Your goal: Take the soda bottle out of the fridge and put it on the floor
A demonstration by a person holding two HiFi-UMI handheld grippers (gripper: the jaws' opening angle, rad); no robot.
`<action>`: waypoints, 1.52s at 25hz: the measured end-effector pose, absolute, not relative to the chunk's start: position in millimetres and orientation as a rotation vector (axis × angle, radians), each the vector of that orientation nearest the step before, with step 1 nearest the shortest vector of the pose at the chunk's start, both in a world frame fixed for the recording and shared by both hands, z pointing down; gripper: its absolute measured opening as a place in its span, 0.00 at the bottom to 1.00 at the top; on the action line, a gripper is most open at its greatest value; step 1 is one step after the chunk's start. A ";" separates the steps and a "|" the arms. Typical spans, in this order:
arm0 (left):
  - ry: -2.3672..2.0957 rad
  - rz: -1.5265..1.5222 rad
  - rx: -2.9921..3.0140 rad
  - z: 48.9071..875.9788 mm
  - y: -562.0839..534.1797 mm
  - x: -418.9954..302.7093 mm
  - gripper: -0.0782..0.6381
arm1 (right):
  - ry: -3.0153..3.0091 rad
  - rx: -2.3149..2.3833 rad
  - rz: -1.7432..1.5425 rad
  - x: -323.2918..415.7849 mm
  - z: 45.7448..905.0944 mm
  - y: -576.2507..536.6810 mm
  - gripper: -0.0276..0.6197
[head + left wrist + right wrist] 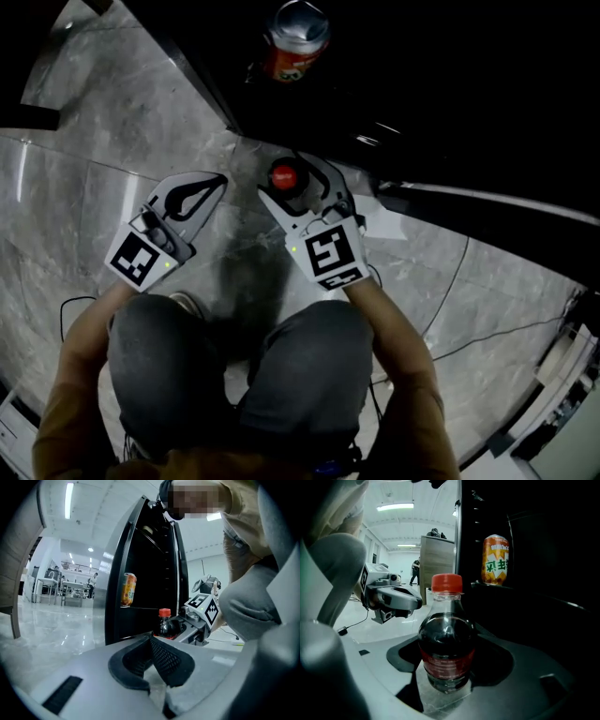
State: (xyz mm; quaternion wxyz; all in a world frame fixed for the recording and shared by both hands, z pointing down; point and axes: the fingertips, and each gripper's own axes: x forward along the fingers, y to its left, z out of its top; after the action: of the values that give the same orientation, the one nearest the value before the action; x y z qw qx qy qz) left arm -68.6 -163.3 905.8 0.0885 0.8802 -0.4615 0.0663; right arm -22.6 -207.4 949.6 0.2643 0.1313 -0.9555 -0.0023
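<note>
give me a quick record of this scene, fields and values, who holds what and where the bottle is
right claw: shut on the soda bottle, jaws around its lower body
soda bottle: upright, red cap on, dark drink, outside the fridge, just in front of it
bottle touching floor: cannot tell
left claw: shut, empty, held beside the bottle
fridge: open, dark inside
can: orange, upright on a fridge shelf
floor: grey, marble look

place: open lab hall | signs: polished marble floor (94, 141), ceiling strip lights (69, 498), distant worktables (70, 592)
</note>
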 end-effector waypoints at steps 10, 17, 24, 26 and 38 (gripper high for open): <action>-1.357 0.245 2.583 948.4 -163.1 -71.3 0.11 | -2.566 0.344 0.071 -35.9 1000.5 -192.0 0.50; -1.409 0.190 2.527 955.4 -170.0 -75.4 0.11 | -2.523 0.432 0.089 -33.1 1029.8 -205.8 0.50; -1.426 0.191 2.534 946.3 -171.3 -79.5 0.11 | -2.460 0.474 0.102 -19.8 1055.3 -208.9 0.50; -1.432 0.188 2.525 947.6 -171.6 -81.0 0.11 | -2.448 0.483 0.111 -16.6 1061.9 -207.3 0.50; -1.439 0.168 2.499 950.8 -162.5 -77.6 0.11 | -2.416 0.478 0.106 1.0 1072.7 -196.3 0.51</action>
State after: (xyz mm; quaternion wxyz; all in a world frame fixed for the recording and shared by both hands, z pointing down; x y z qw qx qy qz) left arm -77.6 -162.5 950.8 0.1261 0.8583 -0.4941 0.0577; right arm 1.0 -196.3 1072.7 0.3319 0.1828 -0.9246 0.0407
